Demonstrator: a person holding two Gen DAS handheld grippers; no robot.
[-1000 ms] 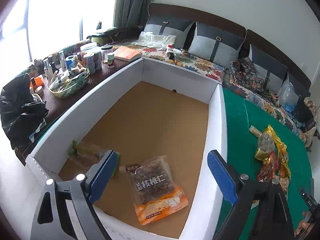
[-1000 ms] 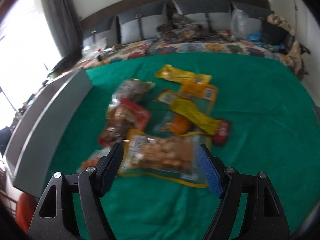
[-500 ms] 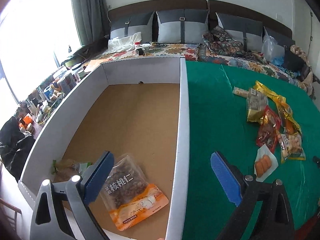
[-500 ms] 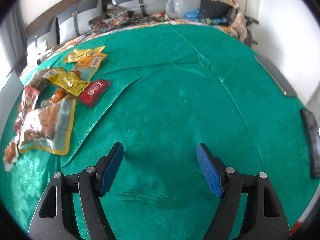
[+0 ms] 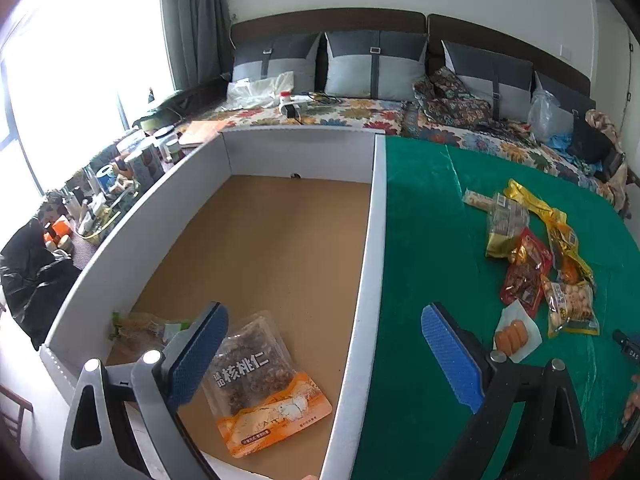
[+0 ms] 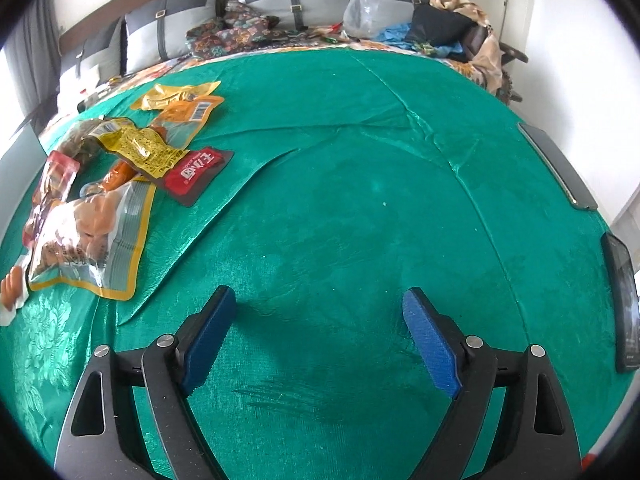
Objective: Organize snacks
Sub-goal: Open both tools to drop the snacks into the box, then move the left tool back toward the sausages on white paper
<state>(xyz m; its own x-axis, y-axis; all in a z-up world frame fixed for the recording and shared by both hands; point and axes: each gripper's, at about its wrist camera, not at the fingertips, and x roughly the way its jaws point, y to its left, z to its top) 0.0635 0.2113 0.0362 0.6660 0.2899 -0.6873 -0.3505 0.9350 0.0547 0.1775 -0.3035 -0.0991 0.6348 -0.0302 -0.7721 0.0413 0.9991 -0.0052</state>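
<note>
left gripper (image 5: 324, 354): black angular frame, triangular cut-outs, silver round screws
left fingers (image 5: 450, 356): blue ribbed pads
right gripper (image 6: 318, 338): same black frame, silver screws
right fingers (image 6: 430, 340): blue ribbed pads

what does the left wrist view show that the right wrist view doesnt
Only the left wrist view: the white box with a walnut packet and a green-edged packet lying inside, the cluttered windowsill, and the left hand-held gripper, open and empty.

Only the right wrist view: the right hand-held gripper, jaws opening over bare cloth with nothing between them, and two dark flat devices at the cloth's right edge.

Both: the green cloth, the snack pile on it, and the grey pillows.
</note>
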